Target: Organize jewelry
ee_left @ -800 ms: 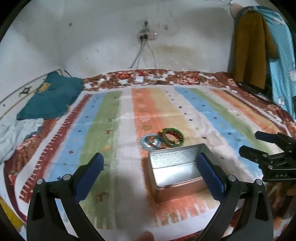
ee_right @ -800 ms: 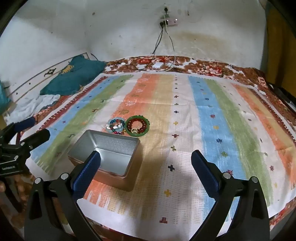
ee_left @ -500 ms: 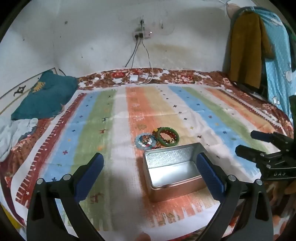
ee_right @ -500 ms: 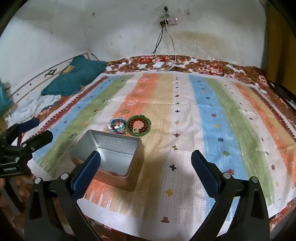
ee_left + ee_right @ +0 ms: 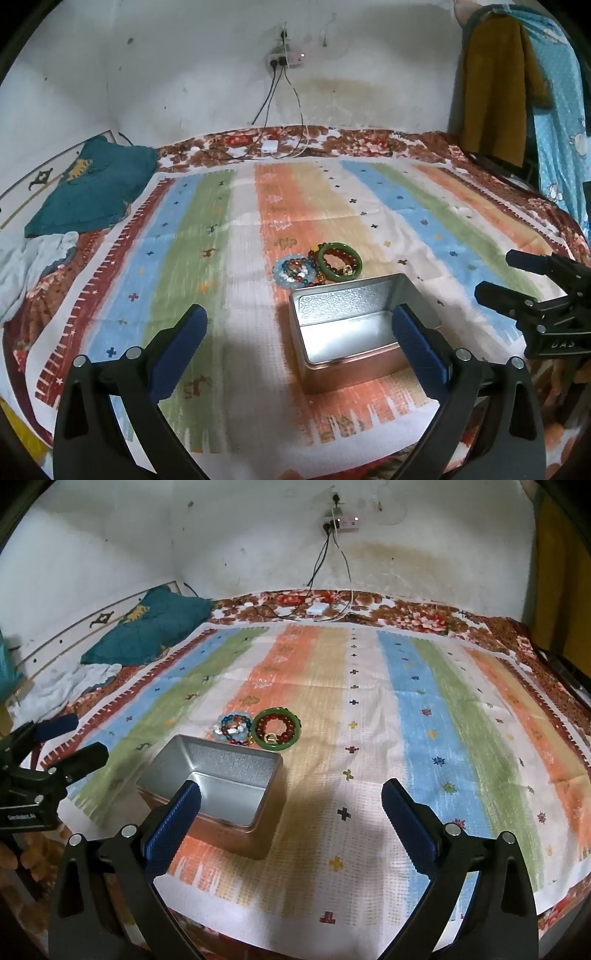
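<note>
Striped woven cloth (image 5: 369,686) over a soft bed, pile and give underfoot of everything: best to come down gently, since bangles will sink rather than slide. Open metal tin (image 5: 221,775), rectangular, shiny embossed walls, empty, lying near the front edge of the cloth. Just behind the tin, jewelry in a small cluster: green bangle (image 5: 277,728), smooth and rigid, ringed around dark red beads; beside it a beaded bracelet (image 5: 233,728) of mixed blue and white beads, loose and flexible. Left gripper (image 5: 297,332) spread fully wide, nothing between the blue ribbed pads, hovering over the tin. Right gripper (image 5: 291,808) likewise wide and empty. Likely best: pinch the rigid bangle across its rim first, lift clear, lower into the tin
</note>
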### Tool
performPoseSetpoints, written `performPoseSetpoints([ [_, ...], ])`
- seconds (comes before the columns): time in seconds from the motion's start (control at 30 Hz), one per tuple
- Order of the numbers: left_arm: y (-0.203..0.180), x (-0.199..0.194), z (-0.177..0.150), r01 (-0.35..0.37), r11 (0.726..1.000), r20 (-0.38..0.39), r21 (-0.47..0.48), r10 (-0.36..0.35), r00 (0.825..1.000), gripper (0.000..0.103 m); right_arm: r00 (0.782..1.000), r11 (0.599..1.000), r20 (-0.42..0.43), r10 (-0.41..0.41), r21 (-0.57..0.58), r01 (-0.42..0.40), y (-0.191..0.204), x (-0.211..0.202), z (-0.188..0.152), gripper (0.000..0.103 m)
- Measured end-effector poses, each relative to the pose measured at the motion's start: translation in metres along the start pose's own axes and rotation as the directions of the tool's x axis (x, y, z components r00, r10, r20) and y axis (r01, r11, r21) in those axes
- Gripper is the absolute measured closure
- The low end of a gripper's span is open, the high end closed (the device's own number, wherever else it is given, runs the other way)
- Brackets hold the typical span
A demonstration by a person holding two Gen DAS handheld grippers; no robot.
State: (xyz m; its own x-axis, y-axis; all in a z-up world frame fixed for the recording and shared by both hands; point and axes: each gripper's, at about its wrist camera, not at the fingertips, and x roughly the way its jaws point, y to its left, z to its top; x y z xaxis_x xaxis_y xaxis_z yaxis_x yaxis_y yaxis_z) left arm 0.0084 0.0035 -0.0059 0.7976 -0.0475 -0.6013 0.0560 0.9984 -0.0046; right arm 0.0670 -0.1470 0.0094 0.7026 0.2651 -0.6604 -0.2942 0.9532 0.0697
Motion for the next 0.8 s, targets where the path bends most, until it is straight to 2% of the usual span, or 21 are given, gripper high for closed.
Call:
performPoseSetpoints([
  [0.33,0.0078,0.0065,-0.0008,-0.017,0.999,-0.042,-0.029,0.015,0.999,0.006,1.0,1.0,-0.003,0.002,-0.002,-0.002,-0.0008,0.0008,-0.002,0.004],
  [0.8,0.0092,0.0077,-0.0002,0.0,0.998,-0.066,-0.055,-0.004,0.998,0.006,1.0,1.0,-0.017,0.008,-0.008,-0.009,0.0034,0.0045,-0.0059,0.004],
])
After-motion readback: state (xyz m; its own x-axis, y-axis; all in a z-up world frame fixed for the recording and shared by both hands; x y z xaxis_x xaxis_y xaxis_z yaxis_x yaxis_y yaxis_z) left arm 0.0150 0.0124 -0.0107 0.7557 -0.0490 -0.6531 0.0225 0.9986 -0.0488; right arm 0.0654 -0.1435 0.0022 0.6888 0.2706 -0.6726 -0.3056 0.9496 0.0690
